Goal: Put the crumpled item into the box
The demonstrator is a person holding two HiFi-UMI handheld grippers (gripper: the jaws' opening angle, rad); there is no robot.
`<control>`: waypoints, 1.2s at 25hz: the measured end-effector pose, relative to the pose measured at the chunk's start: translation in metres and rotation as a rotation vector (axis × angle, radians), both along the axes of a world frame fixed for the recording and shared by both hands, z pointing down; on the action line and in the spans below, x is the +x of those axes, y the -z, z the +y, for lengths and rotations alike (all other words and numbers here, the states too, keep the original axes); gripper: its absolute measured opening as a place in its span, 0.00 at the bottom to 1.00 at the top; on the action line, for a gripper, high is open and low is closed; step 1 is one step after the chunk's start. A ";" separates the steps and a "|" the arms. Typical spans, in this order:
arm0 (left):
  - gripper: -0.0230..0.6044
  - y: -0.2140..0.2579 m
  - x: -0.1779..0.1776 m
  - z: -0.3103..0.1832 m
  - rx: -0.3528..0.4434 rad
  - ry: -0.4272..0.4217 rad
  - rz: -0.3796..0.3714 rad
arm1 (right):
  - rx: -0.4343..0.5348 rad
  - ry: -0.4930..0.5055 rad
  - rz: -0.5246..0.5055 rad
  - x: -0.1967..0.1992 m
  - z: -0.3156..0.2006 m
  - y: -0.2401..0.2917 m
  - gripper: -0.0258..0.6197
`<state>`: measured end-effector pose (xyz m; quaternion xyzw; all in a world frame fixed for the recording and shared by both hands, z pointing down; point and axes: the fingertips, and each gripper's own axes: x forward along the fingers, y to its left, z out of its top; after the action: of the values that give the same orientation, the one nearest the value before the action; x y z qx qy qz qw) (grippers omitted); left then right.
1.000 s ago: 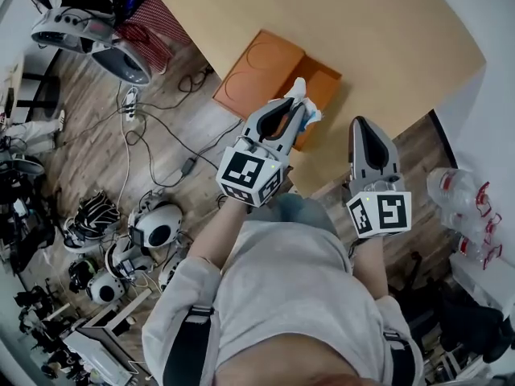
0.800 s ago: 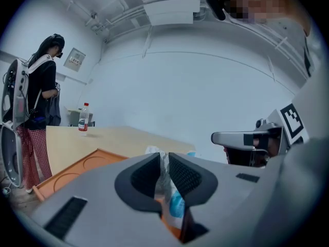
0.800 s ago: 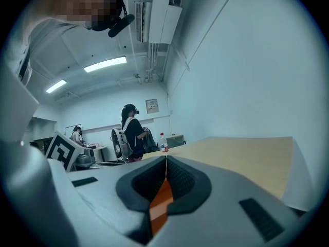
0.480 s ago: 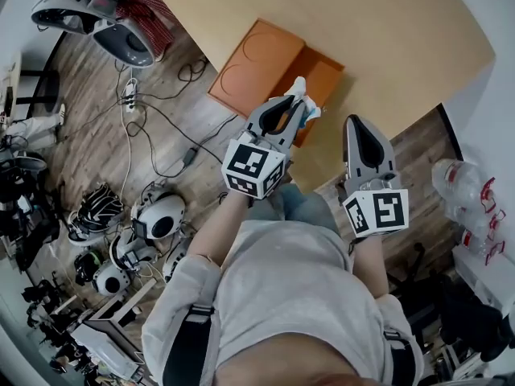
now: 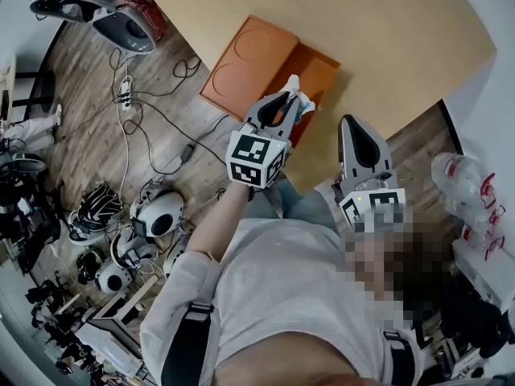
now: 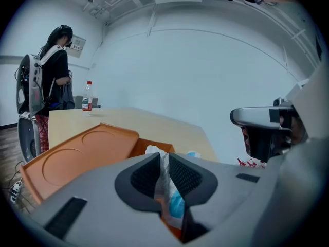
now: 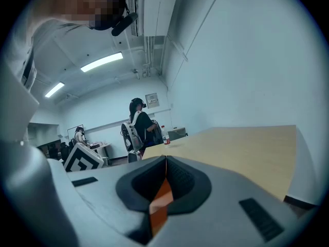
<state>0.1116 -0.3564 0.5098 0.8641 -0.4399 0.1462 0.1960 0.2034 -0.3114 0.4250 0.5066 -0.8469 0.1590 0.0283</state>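
Left gripper (image 5: pixel 290 99) clamped on crumpled white-and-blue wrapper (image 6: pixel 165 175), held over open orange box (image 5: pixel 323 72) on wooden table (image 5: pixel 402 30); right gripper (image 7: pixel 164 162) jaws pressed together, empty.

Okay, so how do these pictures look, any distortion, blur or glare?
Head view: strong fisheye bending toward the edges, and an added mosaic patch overlaps the marker cube of the right gripper. Left gripper view: dark vignetted corners; the crumpled item in the left gripper looks slightly soft. Right gripper view: ceiling lights are the brightest spots.
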 end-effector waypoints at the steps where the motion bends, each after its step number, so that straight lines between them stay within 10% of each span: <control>1: 0.14 -0.003 0.000 -0.001 -0.008 0.001 -0.007 | -0.002 -0.002 0.000 0.001 -0.001 -0.001 0.06; 30: 0.14 -0.066 0.011 -0.023 -0.186 -0.032 -0.392 | -0.034 -0.029 -0.023 0.025 -0.005 -0.014 0.06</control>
<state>0.1231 -0.3797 0.5756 0.8041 -0.4406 0.3546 0.1834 0.2280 -0.3168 0.4394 0.5165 -0.8369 0.1793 0.0248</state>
